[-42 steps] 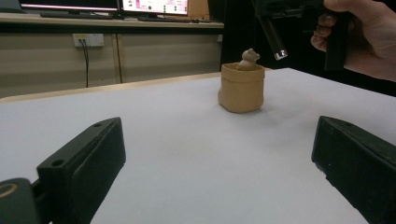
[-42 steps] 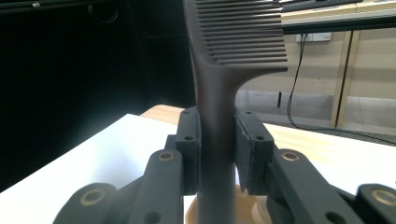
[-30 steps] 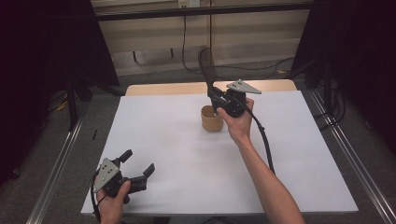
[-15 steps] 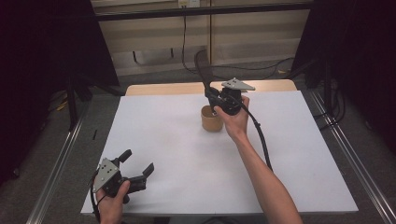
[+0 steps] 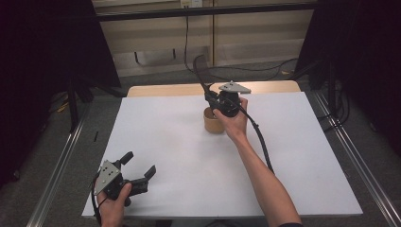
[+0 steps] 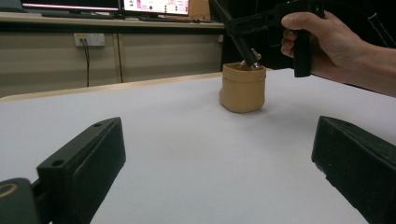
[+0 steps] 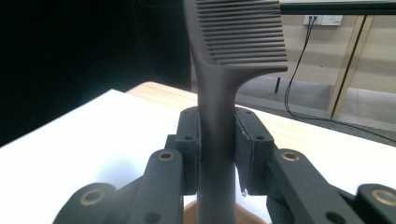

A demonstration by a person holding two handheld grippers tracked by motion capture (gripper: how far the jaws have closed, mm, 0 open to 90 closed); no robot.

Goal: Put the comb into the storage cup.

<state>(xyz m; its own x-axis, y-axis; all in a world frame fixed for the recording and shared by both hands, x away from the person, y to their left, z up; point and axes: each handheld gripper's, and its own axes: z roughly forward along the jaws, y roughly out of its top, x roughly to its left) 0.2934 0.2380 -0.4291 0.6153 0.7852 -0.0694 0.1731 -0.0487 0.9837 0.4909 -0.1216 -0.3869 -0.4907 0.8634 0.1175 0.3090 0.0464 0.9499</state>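
Your right gripper [image 7: 217,140] is clamped on the handle of a dark comb [image 7: 224,84], whose lower end sits in the tan cup [image 5: 213,121] mid-counter [image 5: 302,156]. Your left gripper [image 5: 135,170] rests wide open and empty, well apart.

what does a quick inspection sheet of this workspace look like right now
surface: white table top, bare apart from the cup
job's things: black comb clamped by its handle, its lower end at the mouth of the tan cup
clutter: nothing seen
grippers: right gripper shut on the comb above the cup; left gripper open, near the table's front left corner
cables: black cable trails along the right forearm
surroundings: dark curtains, wall sockets, monitors behind
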